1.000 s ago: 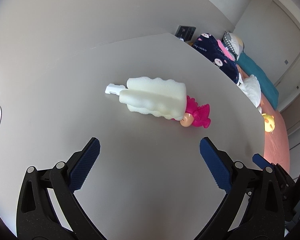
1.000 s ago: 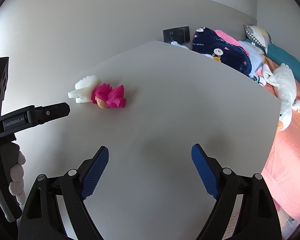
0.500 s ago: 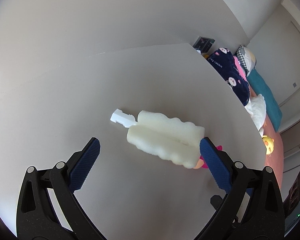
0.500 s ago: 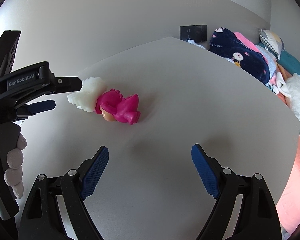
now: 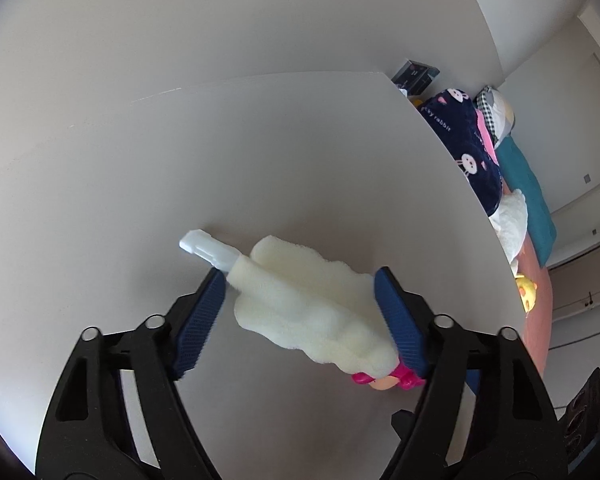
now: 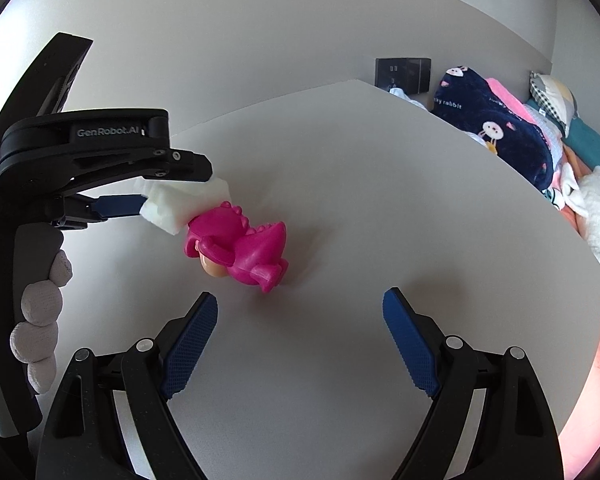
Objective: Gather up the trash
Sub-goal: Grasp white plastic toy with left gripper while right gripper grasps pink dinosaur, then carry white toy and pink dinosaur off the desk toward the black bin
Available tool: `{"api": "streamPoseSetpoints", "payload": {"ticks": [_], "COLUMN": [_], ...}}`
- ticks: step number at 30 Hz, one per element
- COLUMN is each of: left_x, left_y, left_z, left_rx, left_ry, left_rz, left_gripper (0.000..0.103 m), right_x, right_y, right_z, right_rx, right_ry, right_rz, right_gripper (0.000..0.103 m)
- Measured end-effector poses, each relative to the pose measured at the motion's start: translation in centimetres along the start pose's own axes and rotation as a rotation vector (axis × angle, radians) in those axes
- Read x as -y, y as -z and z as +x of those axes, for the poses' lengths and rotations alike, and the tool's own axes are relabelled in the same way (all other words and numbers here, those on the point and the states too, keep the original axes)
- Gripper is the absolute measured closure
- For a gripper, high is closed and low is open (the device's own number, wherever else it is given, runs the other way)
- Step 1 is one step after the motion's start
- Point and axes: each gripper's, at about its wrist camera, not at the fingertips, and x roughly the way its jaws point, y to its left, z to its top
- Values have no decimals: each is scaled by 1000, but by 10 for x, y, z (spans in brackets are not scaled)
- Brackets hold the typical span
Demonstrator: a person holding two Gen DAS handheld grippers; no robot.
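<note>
A cream sponge brush head (image 5: pixel 312 300) with a white plastic stub (image 5: pixel 206 248) lies on the white table (image 5: pixel 260 152). My left gripper (image 5: pixel 298 298) straddles it, jaws narrowed: the right pad touches the sponge, the left pad stands close beside it. A pink toy figure (image 6: pixel 240 246) lies against the sponge's end (image 6: pixel 180 204); it peeks out below the sponge in the left wrist view (image 5: pixel 384 380). My right gripper (image 6: pixel 300 320) is open and empty, just in front of the pink toy. The left gripper also shows in the right wrist view (image 6: pixel 140 188).
The table's right edge (image 6: pixel 520 184) borders a bed with a navy rabbit blanket (image 6: pixel 488 120), white plush (image 6: pixel 596 208), teal pillow (image 5: pixel 528 184) and a yellow toy (image 5: pixel 526 290). A black wall socket (image 6: pixel 404 72) sits behind the table's far corner.
My left gripper moved forward over the sponge and its jaws narrowed around it. My right gripper moved closer to the pink toy.
</note>
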Motion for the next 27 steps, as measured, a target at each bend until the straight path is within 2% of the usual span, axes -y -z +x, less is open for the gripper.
{"api": "streamPoseSetpoints", "payload": {"ticks": [5, 10, 13, 19, 20, 22, 24, 25, 27], "left_x": [2, 4, 5, 5, 4, 4, 4, 4, 5], "left_y": [-3, -7, -9, -14, -14, -15, -15, -15, -15], "left_z": [1, -2, -9, -18, -19, -19, -19, -19, -18], "left_rx": [5, 13, 46, 75, 77, 79, 80, 79, 78], "left_ry": [15, 12, 2, 3, 2, 0, -1, 0, 0], "left_rz": [51, 137, 166, 173, 173, 174, 174, 174, 176], "left_gripper": [53, 61, 64, 64, 64, 64, 64, 64, 64], "right_x": [-5, -13, -17, -27, -28, -29, -28, -27, -22], "right_y": [-6, -15, -21, -29, -29, -31, -32, -32, -33], "right_z": [8, 17, 25, 34, 34, 38, 38, 38, 37], "right_rx": [-6, -16, -28, -23, -21, -31, -26, -27, -32], "right_ry": [-13, -35, -58, -28, -22, -13, 10, 10, -3], "right_rz": [-15, -22, -3, -17, -21, -22, -21, -10, 15], "right_gripper": [18, 18, 18, 18, 20, 34, 55, 61, 61]}}
